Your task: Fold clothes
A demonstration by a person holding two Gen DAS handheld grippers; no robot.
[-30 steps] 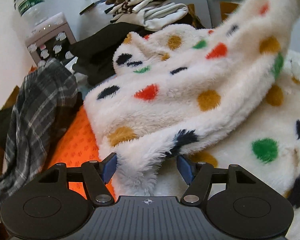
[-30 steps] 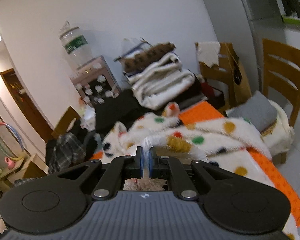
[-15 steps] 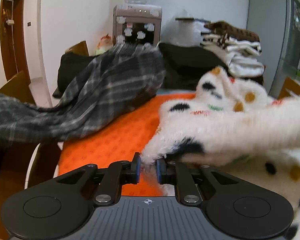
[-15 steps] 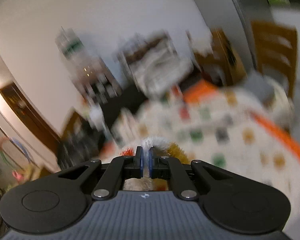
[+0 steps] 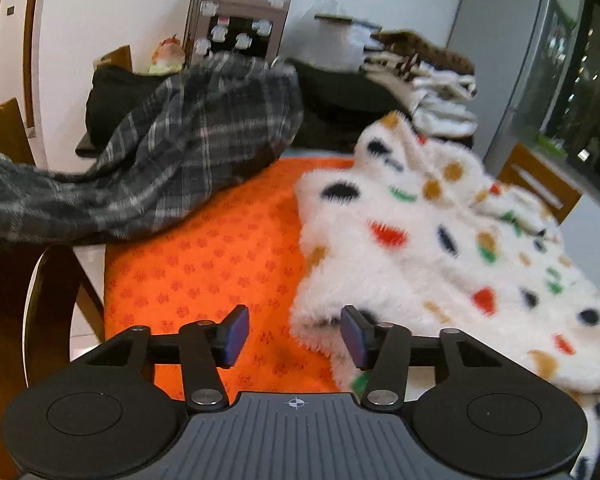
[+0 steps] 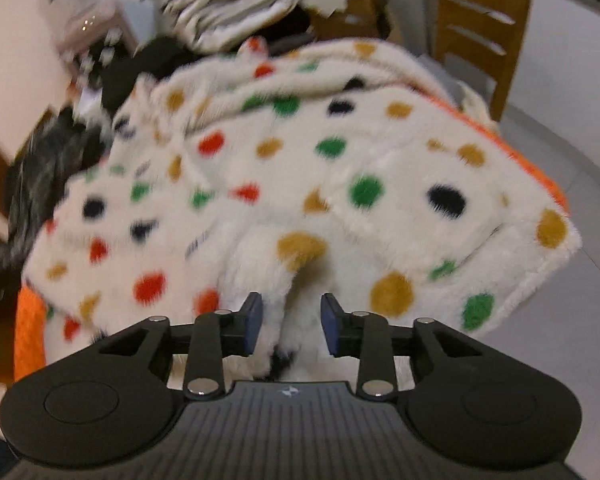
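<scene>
Left to right: the plaid garment slumps over the worktop's far left corner, close enough to snag a sliding fold. The left tool is spreading, pads clear; the spotted fleece garment's corner lies by its right pad, untouched. That thick pile could spring the fold open. The right tool is spreading too, with a fleece tuft between the pads and unpinched; at the worktop's near right corner the fleece overhangs, so its weight could drag the stack off.
</scene>
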